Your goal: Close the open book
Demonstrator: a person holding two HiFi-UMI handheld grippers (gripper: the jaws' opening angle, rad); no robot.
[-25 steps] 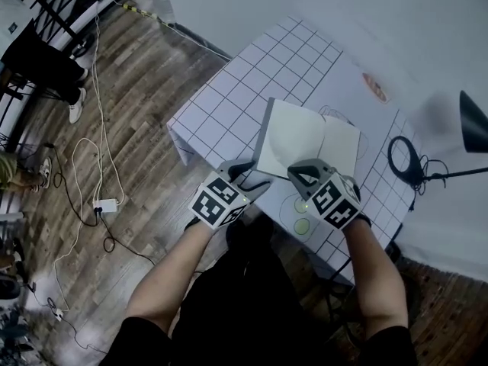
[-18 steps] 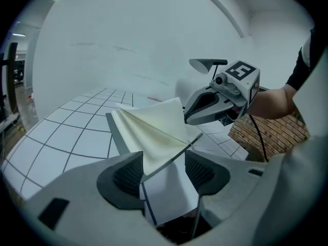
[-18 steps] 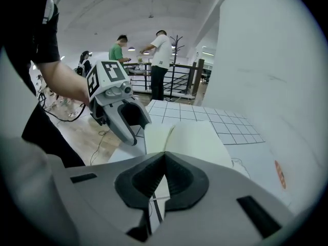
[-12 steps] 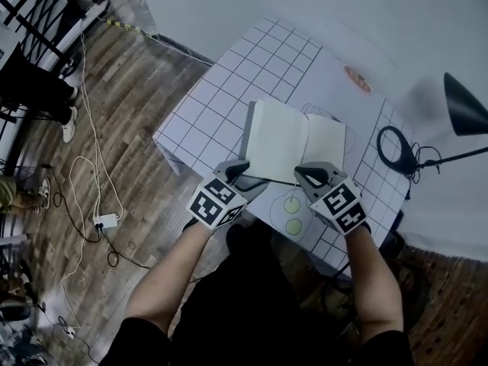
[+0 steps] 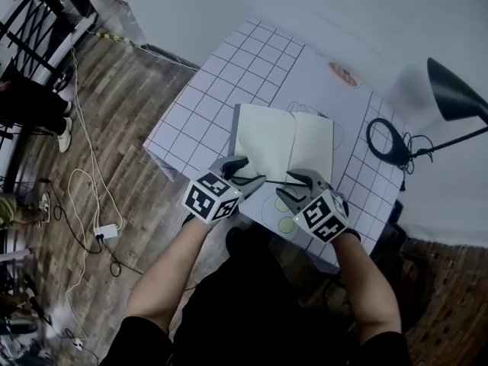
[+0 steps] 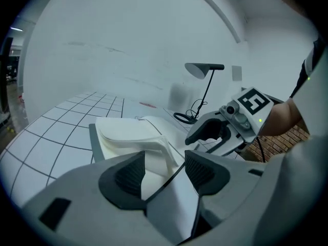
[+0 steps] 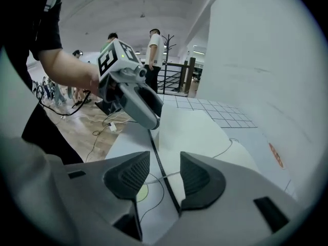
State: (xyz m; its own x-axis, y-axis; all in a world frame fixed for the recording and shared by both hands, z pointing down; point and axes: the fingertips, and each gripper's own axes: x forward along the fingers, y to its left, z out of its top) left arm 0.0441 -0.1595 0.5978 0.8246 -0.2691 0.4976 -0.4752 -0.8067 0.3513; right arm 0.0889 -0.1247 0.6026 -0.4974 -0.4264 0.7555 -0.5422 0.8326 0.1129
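Head view: R gripper (image 5: pixel 293 184) tilted dwn.

The book (image 5: pixel 284 145) showed white pages in a grey cover. The worktop (image 5: pixel 255 61) was white, ruled with a black grid. The lamp (image 5: pixel 453 91) was black.

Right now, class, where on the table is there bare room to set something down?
Free: the gridded table left of the book, out to its far corner, and the strip beyond the book. Crowded: the right side, with the cable coil and lamp.
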